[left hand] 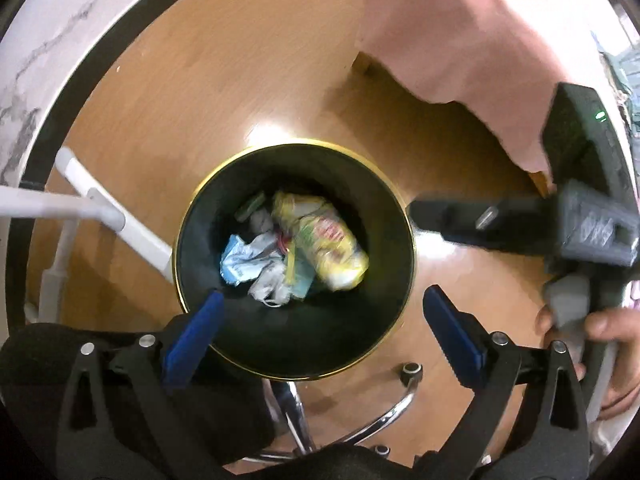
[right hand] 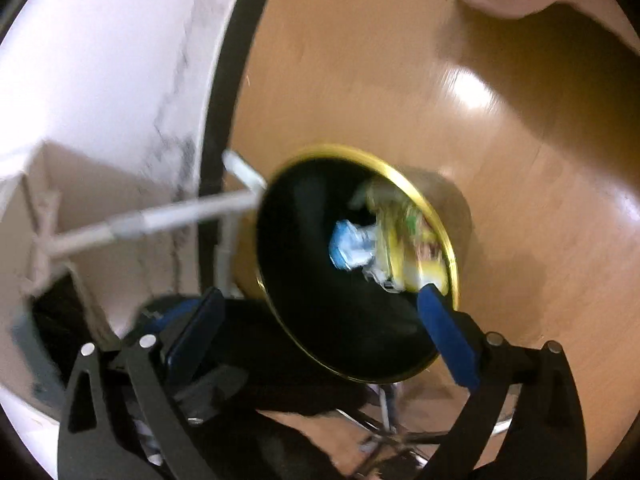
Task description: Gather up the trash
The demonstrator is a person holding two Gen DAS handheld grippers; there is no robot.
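My left gripper point(left hand: 320, 320) hangs spread wide and empty, pointing straight down into the black gold-rimmed bin point(left hand: 192, 216) on the wooden floor point(left hand: 200, 80). My right gripper point(right hand: 320, 320) is likewise released, angled over the bin's rim. Inside lies the trash: a yellow wrapper point(left hand: 324, 240) beside crumpled blue-white paper point(left hand: 244, 260). A chair base point(left hand: 384, 416) stands just beside the bin.

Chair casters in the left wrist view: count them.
2 casters show: one just below the bin's rim, right of centre; one lower, near the bottom edge. Others may be hidden behind the tongs and the seat.
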